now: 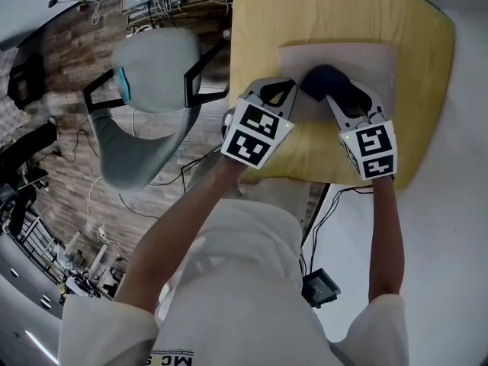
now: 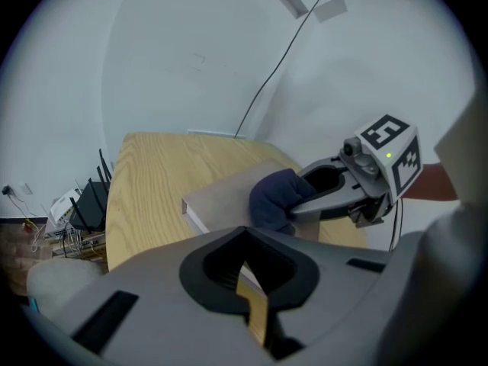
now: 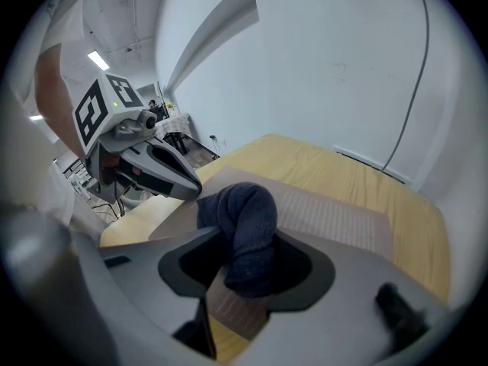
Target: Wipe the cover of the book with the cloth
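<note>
The cloth point(image 1: 320, 81) is a dark blue bunched-up wad sitting on the cover of the book point(image 1: 366, 59), toward the book's near-left part. The right gripper point(image 1: 337, 97) is clamped on it; in the right gripper view the cloth point(image 3: 240, 219) pokes up through the jaws in a fat roll, with its lower end down on the cover.

The book point(image 3: 335, 212) is lying flat and closed, with a plain greyish-pink cover and faint ribbed lines. It sits on the yellow wooden worktop point(image 1: 305, 14), more toward the right side.

The left gripper point(image 1: 290, 88) is just beside the cloth, tips over the book's left edge. In its own view the jaws are pressed together with nothing between them, just a sliver of wood grain showing past the seam. Can't tell if it's actually touching the book or just above it. From that view you also see the right gripper point(image 2: 305, 204) with the cloth point(image 2: 273, 197) bulging out front.

Off the worktop's left side there's a grey chair point(image 1: 152, 75) on a wood-look floor point(image 1: 69, 67), with cables around.
</note>
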The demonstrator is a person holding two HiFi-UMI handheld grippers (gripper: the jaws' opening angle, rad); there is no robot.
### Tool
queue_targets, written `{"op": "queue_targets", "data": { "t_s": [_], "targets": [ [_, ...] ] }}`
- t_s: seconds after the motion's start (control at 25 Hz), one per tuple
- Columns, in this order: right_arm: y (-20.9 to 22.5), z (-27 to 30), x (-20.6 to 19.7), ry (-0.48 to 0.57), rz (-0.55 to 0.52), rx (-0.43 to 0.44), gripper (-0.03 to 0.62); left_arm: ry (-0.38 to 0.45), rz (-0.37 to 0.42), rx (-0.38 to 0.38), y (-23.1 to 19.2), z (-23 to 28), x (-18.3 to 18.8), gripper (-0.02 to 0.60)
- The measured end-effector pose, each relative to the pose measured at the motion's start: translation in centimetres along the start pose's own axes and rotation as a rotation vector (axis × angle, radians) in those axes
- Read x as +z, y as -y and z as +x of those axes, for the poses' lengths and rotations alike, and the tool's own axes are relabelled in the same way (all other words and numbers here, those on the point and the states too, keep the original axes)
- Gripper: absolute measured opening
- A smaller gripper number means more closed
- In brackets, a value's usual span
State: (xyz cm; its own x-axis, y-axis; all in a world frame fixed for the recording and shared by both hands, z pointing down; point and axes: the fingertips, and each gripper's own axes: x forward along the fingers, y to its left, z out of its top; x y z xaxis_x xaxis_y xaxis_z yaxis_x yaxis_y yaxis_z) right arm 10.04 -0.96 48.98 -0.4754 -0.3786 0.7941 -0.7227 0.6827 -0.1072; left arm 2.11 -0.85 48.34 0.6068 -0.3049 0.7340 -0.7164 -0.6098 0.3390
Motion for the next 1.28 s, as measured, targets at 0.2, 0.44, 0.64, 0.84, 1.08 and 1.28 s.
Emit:
{"op": "queue_targets", "data": {
  "t_s": [0.2, 0.44, 0.64, 0.84, 1.08, 1.28],
  "targets": [
    [-0.6, -0.1, -0.2, -0.012, -0.001, 0.01, 0.176, -0.002, 0.032, 0.022, -0.5, 0.4, -0.2, 0.009],
    [-2.9, -1.5, -2.0, -0.044, -0.008, 0.033, 0.176, -0.034, 0.034, 0.006, -0.2, 0.2, 0.0, 0.008],
    [-5.1, -3.3, -4.1, -0.086, 0.007, 0.093, 0.176, -0.015, 0.029, 0.019, -0.4, 0.2, 0.0, 0.008],
    [-1.1, -6.2, -2.0, -0.003, 0.056, 0.015, 0.172, -0.037, 0.056, 0.0, -0.4, 0.3, -0.1, 0.009],
    [5.4, -3.8, 2.3, 0.07, 0.054, -0.02, 0.172, -0.041, 0.032, -0.015, -0.4, 0.3, -0.2, 0.009],
    [8.6, -0.5, 3.5, 0.073, 0.063, 0.001, 0.172, -0.042, 0.033, -0.001, -0.3, 0.4, -0.3, 0.009]
  ]
}}
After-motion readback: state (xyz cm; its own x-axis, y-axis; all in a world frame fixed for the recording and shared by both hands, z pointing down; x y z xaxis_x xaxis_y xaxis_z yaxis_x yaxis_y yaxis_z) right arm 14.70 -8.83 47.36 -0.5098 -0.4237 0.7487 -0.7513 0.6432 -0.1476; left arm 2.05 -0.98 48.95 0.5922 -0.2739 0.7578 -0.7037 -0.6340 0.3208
